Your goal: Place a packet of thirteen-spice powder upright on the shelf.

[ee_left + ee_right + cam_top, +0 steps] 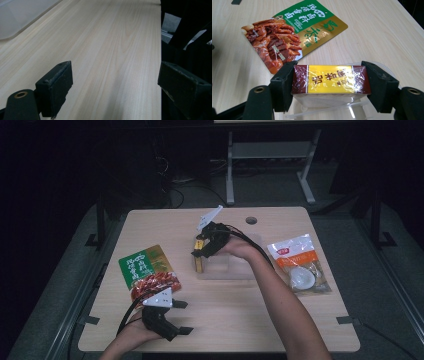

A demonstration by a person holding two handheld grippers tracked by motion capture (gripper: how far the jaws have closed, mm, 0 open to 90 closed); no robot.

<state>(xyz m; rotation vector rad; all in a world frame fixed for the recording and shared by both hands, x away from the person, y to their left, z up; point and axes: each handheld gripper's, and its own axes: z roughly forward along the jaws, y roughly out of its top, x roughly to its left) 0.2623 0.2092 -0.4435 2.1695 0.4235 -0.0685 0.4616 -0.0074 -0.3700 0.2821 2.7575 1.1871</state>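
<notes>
My right gripper (329,86) is shut on a small yellow and maroon box (331,79) wrapped in film, its pads pressing both short ends. In the high view that box (199,260) stands at the left edge of a clear plastic container (240,265) in the middle of the table, with the right gripper (205,251) around it. The container's rim (322,111) shows just under the box. My left gripper (181,317) rests near the front left of the table, open with nothing between its jaws. In the left gripper view its jaws frame bare wood, and the left gripper (115,82) holds nothing.
A green, gold and red food pouch (147,270) lies flat at the left (289,32). A clear bag with an orange label and a white round item (300,262) lies at the right. A round hole (251,220) sits near the far edge. The wooden table (235,315) ends close to the left gripper.
</notes>
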